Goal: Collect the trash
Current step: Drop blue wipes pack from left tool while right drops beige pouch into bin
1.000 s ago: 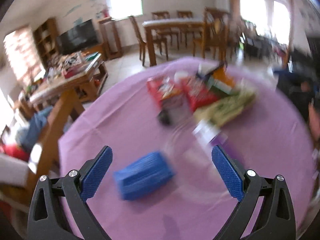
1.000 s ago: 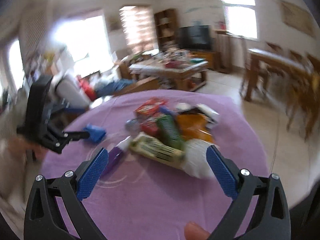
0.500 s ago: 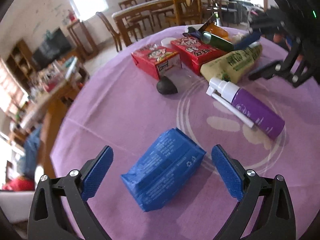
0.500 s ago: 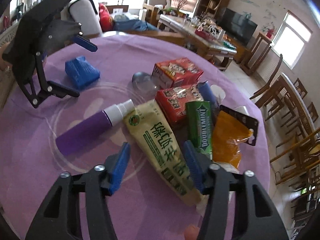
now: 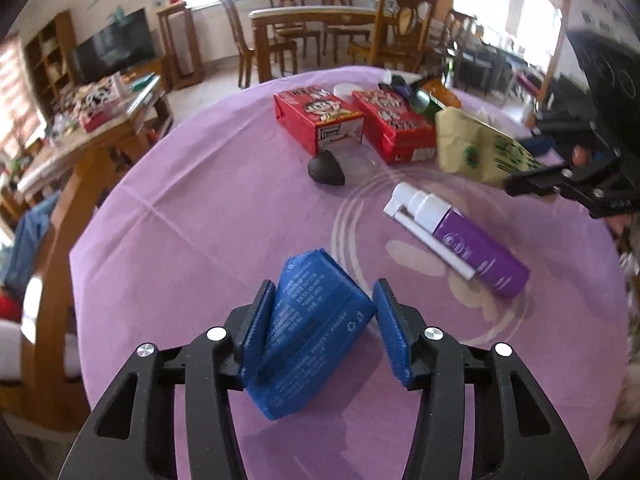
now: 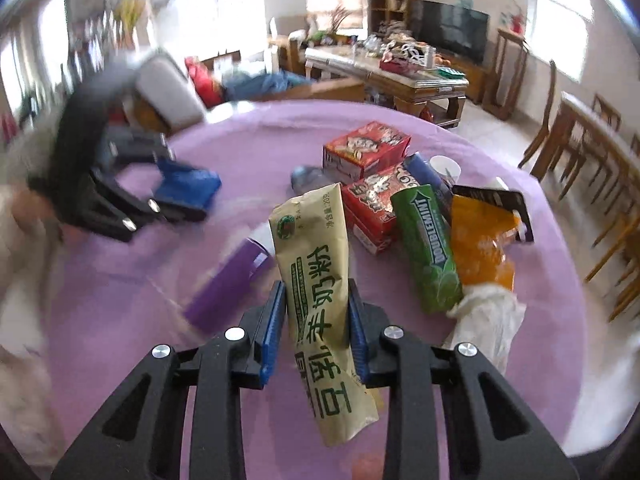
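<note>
Your left gripper (image 5: 324, 320) has just been closing and now pinches the blue packet (image 5: 308, 336), which sits on the purple tablecloth (image 5: 208, 216) near its close edge. Your right gripper (image 6: 316, 320) has also just been closing and clamps the yellow-green pouch (image 6: 320, 300), its far end tilted up over the purple spray bottle (image 6: 228, 284). Beyond lie two red cartons (image 6: 366, 150), a green gum pack (image 6: 426, 248) and an orange pouch (image 6: 480, 248), crowded together.

Home living-dining room: television (image 5: 114, 54), wooden dining chairs (image 5: 402, 26), cluttered coffee table (image 6: 416, 76), bookshelf (image 6: 394, 0), sofa (image 6: 168, 92), purple-clothed counter (image 5: 208, 216).
</note>
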The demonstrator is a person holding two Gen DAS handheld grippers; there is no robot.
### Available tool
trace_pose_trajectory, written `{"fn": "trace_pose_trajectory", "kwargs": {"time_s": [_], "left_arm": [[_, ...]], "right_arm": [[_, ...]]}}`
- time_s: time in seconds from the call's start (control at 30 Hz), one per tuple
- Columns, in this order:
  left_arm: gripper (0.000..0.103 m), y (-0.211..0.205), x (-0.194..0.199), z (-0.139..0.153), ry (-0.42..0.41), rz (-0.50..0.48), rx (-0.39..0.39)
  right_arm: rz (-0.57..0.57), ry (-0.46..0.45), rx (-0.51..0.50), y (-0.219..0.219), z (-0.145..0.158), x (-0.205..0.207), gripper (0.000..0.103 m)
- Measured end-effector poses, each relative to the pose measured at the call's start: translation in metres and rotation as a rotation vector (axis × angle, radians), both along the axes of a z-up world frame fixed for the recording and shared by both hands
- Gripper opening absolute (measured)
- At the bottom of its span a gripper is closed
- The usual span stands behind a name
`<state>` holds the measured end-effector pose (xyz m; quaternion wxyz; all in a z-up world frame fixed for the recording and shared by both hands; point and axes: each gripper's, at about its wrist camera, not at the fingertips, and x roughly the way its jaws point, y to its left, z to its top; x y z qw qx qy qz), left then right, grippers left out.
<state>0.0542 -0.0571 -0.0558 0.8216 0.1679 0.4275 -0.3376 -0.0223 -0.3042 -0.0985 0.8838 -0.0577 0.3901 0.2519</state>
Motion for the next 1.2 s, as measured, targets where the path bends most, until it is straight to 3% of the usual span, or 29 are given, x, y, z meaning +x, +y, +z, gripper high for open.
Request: {"fn": "trace_pose_trajectory", "kwargs": {"time_s": [0.2,0.4,0.5,0.8,1.0,1.2], "left_arm": [[0.048,-0.014,-0.019,0.027,-0.011,0.019,-0.133],[0.048,-0.079,-0.040,0.063,-0.017,-0.048,-0.276],[0.048,-0.136,-0.053,0.070,0.001,-0.124,-0.337],[0.048,-0.315,-0.102,0.063,0.060,-0.360,-0.404],[0.048,-0.421,-0.133,0.042,0.104,-0.447,-0.409],[0.048,-0.511,-0.156,0.004,0.164,-0.483,-0.388]], "right_arm": [[-0.105,-0.005,0.279,-0.040,0.015,-0.023,0.030],[-0.293,-0.048,0.526,-0.117,0.021,-0.057,0.030],[-0.417,-0.108,0.569,-0.163,0.024,-0.082,0.030],[-0.738,-0.244,0.622,-0.292,0.022,-0.167,0.030],[-0.912,-0.312,0.626,-0.353,0.016,-0.209,0.030],[-1.031,-0.342,0.629,-0.391,0.001,-0.222,0.030]]}}
